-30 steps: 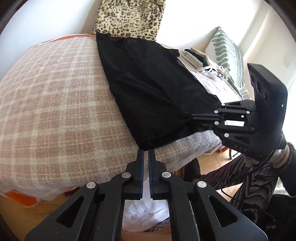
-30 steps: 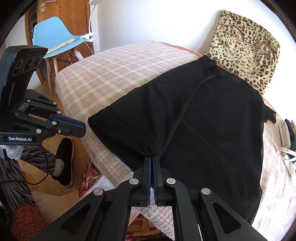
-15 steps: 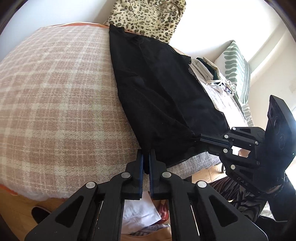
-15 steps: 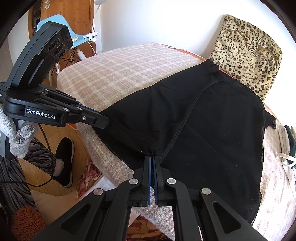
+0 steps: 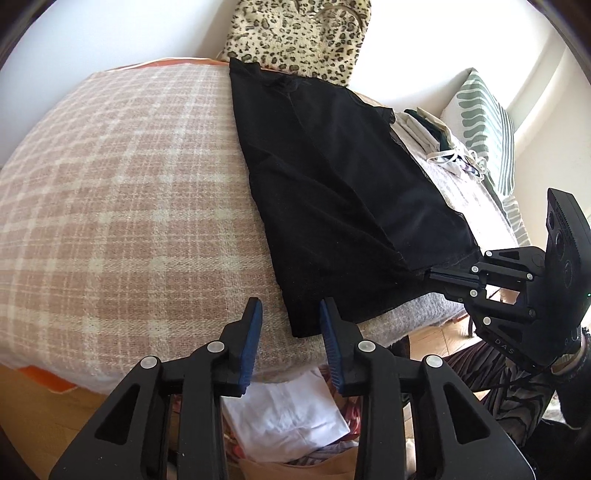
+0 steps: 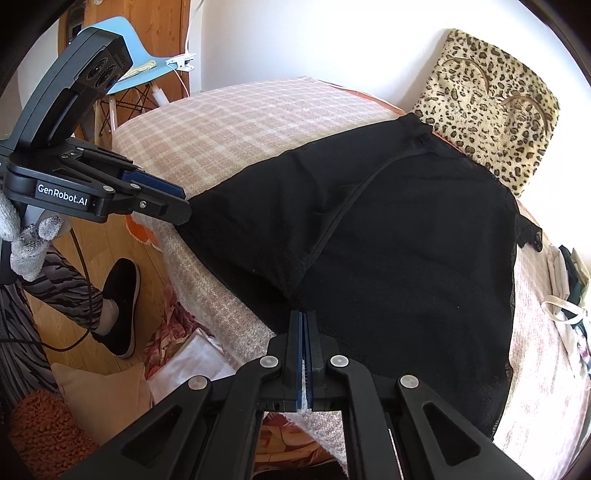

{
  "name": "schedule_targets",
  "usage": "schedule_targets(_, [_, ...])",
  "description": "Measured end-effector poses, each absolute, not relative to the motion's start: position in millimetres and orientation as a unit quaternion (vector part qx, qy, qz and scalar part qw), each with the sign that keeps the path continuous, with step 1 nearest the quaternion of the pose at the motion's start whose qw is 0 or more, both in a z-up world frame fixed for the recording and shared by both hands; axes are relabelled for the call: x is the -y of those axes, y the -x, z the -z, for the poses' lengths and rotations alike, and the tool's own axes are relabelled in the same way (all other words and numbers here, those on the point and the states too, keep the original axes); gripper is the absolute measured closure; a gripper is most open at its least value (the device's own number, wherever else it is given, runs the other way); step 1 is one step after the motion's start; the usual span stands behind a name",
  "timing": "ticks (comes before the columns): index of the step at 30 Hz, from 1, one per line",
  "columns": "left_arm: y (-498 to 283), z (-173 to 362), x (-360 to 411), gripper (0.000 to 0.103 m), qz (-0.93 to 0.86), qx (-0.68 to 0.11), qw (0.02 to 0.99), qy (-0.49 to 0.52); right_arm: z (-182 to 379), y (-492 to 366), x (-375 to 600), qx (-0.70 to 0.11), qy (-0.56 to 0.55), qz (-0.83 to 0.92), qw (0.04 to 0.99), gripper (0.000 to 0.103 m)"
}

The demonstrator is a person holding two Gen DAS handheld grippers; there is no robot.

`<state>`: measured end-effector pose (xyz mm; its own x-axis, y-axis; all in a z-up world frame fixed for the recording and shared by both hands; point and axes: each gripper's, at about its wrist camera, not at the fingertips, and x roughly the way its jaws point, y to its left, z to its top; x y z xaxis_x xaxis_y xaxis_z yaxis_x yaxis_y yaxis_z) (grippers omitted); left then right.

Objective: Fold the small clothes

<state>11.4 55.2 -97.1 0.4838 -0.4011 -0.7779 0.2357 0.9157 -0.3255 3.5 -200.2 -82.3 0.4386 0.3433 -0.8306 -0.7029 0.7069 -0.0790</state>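
A black garment (image 5: 332, 192) lies spread on the pink plaid blanket (image 5: 122, 206) of a bed; it also fills the middle of the right wrist view (image 6: 399, 236). My left gripper (image 5: 290, 314) is open, its blue-padded fingers either side of the garment's near corner without holding it; it shows at the left of the right wrist view (image 6: 173, 203). My right gripper (image 6: 303, 321) is shut on the garment's near hem at a seam; it shows at the right of the left wrist view (image 5: 430, 274).
A leopard-print cushion (image 5: 295, 33) stands against the wall behind the garment. Folded light clothes (image 5: 439, 136) and a green striped pillow (image 5: 484, 122) lie at the bed's right. A blue chair (image 6: 122, 55) stands beyond the bed. White cloth (image 5: 284, 413) lies on the floor below.
My left gripper has opened and let go of the garment's corner, which now lies on the bed edge. My right gripper stays shut on the hem.
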Motion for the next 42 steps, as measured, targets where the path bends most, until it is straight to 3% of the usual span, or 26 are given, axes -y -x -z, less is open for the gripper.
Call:
schedule_targets(5, [-6,78,-48,0.072,0.191,-0.443,0.874,0.061,70,-7,222,-0.423,0.145,-0.315,0.837,0.103])
schedule_targets(6, [-6,73,-45,0.072,0.195,-0.435,0.877,0.055,67,-9,227,-0.422,0.129,-0.31,0.842,0.098])
schedule_targets(9, [-4,60,-31,0.072,0.206,-0.413,0.887,0.034,55,-17,247,-0.413,0.074,-0.296,0.858,0.07])
schedule_targets(18, [-13,44,14,0.072,0.253,-0.394,0.883,0.037,35,-45,326,-0.402,-0.058,-0.246,0.88,0.056])
schedule_targets(19, [-15,43,22,0.071,0.261,-0.396,0.88,0.036,35,-47,336,-0.405,-0.074,-0.24,0.879,0.055])
schedule_targets(21, [-17,43,40,0.055,0.278,-0.396,0.875,0.028,34,-52,357,-0.408,-0.103,-0.232,0.877,0.052])
schedule_targets(23, [-16,42,60,0.052,0.292,-0.389,0.873,0.015,30,-58,376,-0.407,-0.124,-0.229,0.875,0.046])
schedule_targets(32, [-8,55,151,0.052,0.37,-0.382,0.846,-0.049,-3,-89,431,-0.379,-0.132,-0.221,0.889,0.044])
schedule_targets(42, [-13,92,231,0.051,0.393,-0.417,0.809,-0.127,20,-132,478,-0.397,-0.204,-0.226,0.866,0.046])
